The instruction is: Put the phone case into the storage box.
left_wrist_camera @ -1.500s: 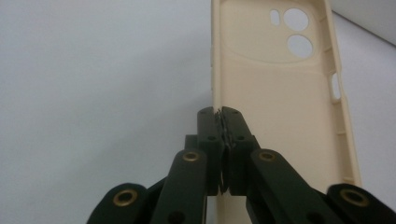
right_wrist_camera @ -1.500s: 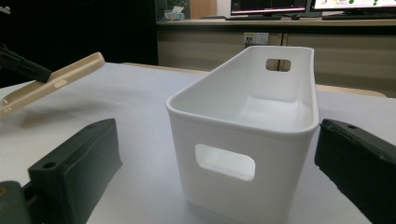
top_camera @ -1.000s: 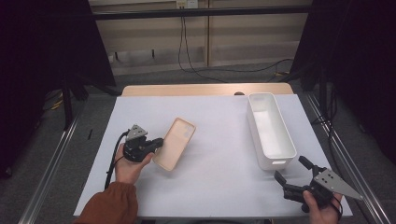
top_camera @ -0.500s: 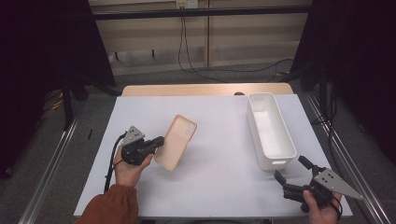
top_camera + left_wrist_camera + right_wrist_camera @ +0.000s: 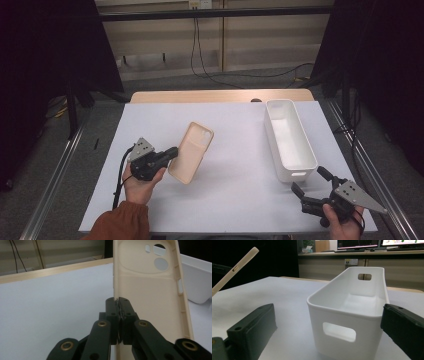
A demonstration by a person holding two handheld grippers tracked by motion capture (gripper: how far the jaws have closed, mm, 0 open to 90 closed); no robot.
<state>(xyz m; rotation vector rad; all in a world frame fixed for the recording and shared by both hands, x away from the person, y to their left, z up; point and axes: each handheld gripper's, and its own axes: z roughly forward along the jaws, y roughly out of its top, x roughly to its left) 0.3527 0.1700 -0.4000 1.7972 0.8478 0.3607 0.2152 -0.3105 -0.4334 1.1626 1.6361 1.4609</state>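
Beige case [image 5: 191,151], white bin [image 5: 290,140], white tabletop [image 5: 235,185] with pale wood edge, 2 black grippers, left [image 5: 172,152] and right [image 5: 307,187], grey plates, rust-orange sleeve [image 5: 120,225], black curtains [image 5: 45,45]

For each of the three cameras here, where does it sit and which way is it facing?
High view: above the person's side, looking forward and down on the table; both hands, left gripper and right gripper show.
Left gripper view: rides the left gripper, looking along its shut fingers at the beige phone case.
Right gripper view: rides the right gripper, looking between its open fingers at the white bin.
Shared: both gripper views show the case and the bin.
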